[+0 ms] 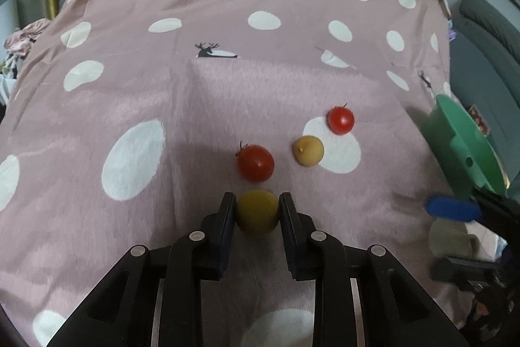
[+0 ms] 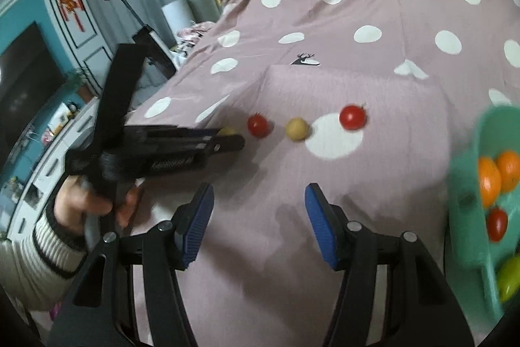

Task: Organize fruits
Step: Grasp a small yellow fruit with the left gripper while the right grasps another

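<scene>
My left gripper point(image 1: 257, 204) is shut on a yellow-green cherry tomato point(image 1: 256, 212), low over the pink spotted cloth point(image 1: 162, 93). Just beyond it lie a red tomato point(image 1: 255, 163), a yellow tomato point(image 1: 307, 151) and a second red tomato point(image 1: 340, 120). From the right wrist view the left gripper point(image 2: 227, 137) shows side-on with the yellow-green tomato point(image 2: 226, 131) peeking out at its tips, next to the red tomato point(image 2: 258, 125), the yellow tomato point(image 2: 296, 128) and the far red tomato point(image 2: 352, 116). My right gripper point(image 2: 258, 207) is open over bare cloth, with nothing between its blue pads point(image 2: 317, 217).
A green basket point(image 2: 468, 184) at the right edge holds orange, red and green fruits; its wall point(image 1: 461, 139) also shows in the left wrist view. A hand in a striped sleeve point(image 2: 48, 249) holds the left gripper. Curtains and furniture lie beyond the cloth.
</scene>
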The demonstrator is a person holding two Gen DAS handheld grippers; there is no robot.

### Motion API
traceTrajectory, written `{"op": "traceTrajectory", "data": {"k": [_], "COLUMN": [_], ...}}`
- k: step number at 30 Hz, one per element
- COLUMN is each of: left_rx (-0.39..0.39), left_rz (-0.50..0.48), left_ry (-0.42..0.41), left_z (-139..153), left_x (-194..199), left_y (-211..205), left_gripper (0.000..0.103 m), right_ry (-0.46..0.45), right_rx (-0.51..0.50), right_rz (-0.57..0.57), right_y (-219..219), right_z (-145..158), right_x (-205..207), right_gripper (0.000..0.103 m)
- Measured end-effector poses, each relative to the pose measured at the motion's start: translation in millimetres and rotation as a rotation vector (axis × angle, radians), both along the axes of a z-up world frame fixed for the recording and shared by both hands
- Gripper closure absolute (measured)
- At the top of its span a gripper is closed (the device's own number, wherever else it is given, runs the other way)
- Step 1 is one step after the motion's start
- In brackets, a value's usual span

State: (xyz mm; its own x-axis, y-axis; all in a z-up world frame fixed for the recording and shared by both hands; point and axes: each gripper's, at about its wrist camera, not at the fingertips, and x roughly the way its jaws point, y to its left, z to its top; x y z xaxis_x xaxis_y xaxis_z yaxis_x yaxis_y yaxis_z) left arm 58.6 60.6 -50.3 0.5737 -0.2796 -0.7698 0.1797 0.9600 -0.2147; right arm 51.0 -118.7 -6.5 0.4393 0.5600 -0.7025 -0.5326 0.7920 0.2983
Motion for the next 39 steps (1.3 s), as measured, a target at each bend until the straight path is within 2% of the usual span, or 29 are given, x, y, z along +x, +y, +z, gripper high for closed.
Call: {"op": "traceTrajectory", "data": {"k": [3,6,12,17,22,25,28,39], "left_rx": [-0.034,-0.052,-0.063,-0.064,-0.051,-0.056,-0.056,-0.036], "left_rz": [0.0,-0.013,-0.036,-0.031,-0.034,-0.035,-0.033,-0.024], "left_ry": [0.003,0.011,0.002,-0.001,-0.006,-0.006,-0.007,-0.018], "left_z": [-3.1,-6.6,-6.7,-6.3,-7.3,-7.3,-7.6,-4.0], "left_x": [1.2,2.4,2.0,1.1,1.2,1.0,1.2,-6.7], "left_y": [5.2,5.7,5.5,7.1,4.6,5.5,6.7,4.5], "left_gripper": [0.076,0.076,0.076,0.076,0.076,0.076,0.076,0.076], "right_ry": [0.019,0.046,0.101,0.125,0.176,0.175,0.163,0.122], "right_rx": [-0.089,-0.145,-0.169,-0.208,-0.222,-0.237,-0.207,-0.077], "right_rz": [-0.037,-0.077,-0.111,-0.145,-0.138,-0.14,-0.157,-0.173], "right_y": [18.7,30.1,47.5,56.1,59.9,61.0,54.4,14.4], "right_z": [-5.8,-15.0,-26.0,-32.0,-40.1,-39.8,-36.1,-15.8], "right_x": [24.0,48.4,79.6,94.7,103.4,104.5,98.7,26.0], "right_gripper": [0.045,0.05,0.058,0.061,0.076,0.077,0.077,0.077]}}
